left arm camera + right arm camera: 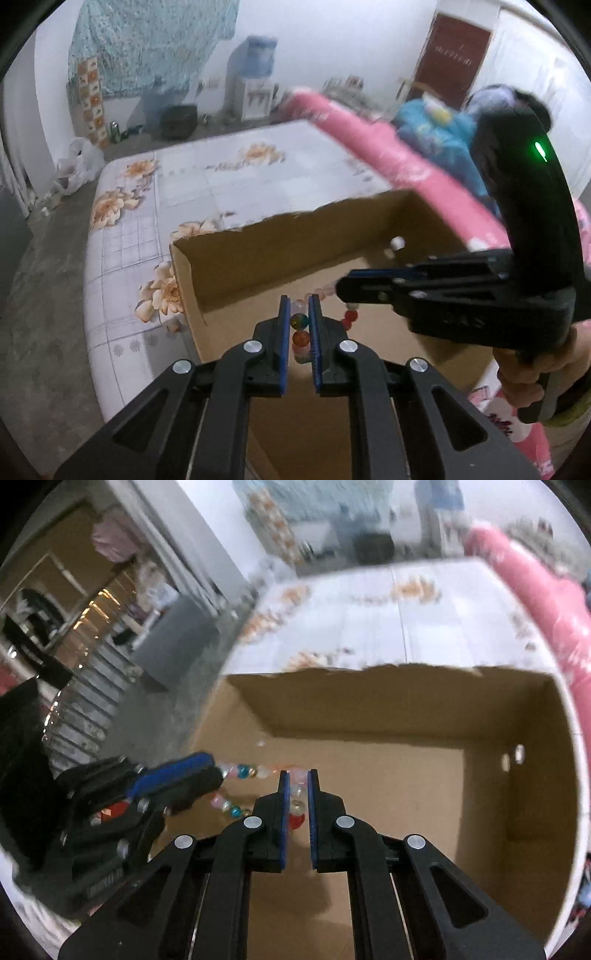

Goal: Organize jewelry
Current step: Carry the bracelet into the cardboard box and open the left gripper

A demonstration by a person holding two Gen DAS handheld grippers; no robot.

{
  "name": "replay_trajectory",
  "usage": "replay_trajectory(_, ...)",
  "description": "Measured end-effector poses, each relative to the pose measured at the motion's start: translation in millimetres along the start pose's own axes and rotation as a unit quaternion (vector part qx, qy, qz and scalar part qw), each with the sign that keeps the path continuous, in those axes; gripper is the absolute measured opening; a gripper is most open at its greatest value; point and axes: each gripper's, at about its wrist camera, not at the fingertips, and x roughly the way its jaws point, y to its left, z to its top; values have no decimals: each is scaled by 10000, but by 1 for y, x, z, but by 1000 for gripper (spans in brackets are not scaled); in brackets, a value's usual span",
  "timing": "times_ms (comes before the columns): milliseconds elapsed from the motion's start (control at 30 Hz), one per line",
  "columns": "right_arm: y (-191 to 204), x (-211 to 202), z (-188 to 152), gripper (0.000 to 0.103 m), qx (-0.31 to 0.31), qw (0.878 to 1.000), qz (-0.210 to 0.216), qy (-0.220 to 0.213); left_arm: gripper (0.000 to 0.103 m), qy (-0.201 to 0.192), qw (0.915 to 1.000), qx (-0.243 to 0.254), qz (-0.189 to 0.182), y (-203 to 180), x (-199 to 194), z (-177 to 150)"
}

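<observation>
Both grippers pinch one beaded bracelet [243, 771] over the open cardboard box [406, 716]. Nearest, the left gripper [299, 325] has its blue pads closed on several beads (a multicoloured one, then a red). Just beside it, the right gripper [297, 797] clamps clear and red beads, the strand stretched between the two above the box floor. Behind the box lies a floral-printed bed [229, 177], then a pink rolled blanket [388, 147].
</observation>
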Motion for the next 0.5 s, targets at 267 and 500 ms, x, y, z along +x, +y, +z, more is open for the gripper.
replay_trajectory(267, -18, 37, 35, 19, 562, 9972, 339, 371, 24, 408, 9981, 114, 447, 0, 37, 3)
replay_trajectory(500, -20, -16, 27, 23, 579, 9968, 524, -160, 52, -64, 9992, 105, 382, -8, -11, -12)
